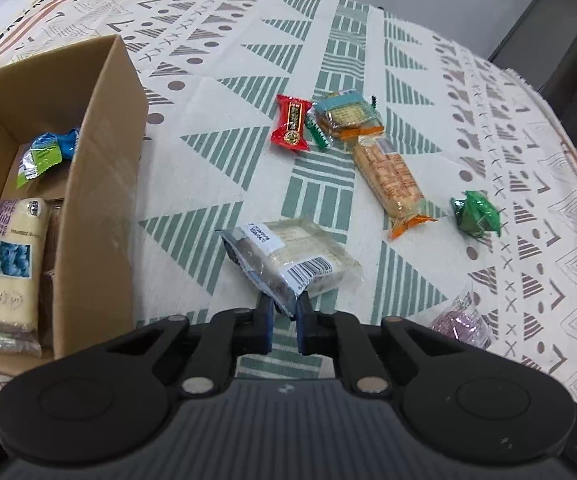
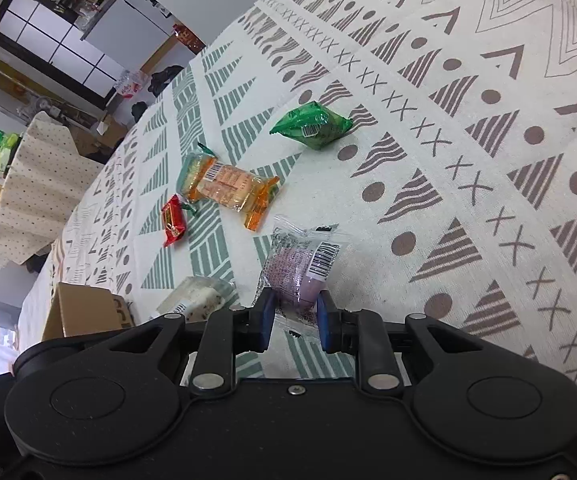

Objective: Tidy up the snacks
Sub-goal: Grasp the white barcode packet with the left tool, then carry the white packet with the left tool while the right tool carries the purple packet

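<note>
cardboard box (image 1: 100, 184) waits at nine o'clock, and the left gripper (image 1: 284, 312) has its fingers clamped on the pale cake packet (image 1: 292, 256). right gripper (image 2: 296, 312) pinches the purple packet (image 2: 300, 268) on the tabletop (image 2: 468, 160). next, i'd judge: carry both to the box.

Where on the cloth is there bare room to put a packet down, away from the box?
Bare cloth lies between the cardboard box and the red candy, and along the far edge behind the snacks. Also beyond the green packet on the grey-patterned side. Crowded: red candy, cracker packs and green packet cluster mid-table.
</note>
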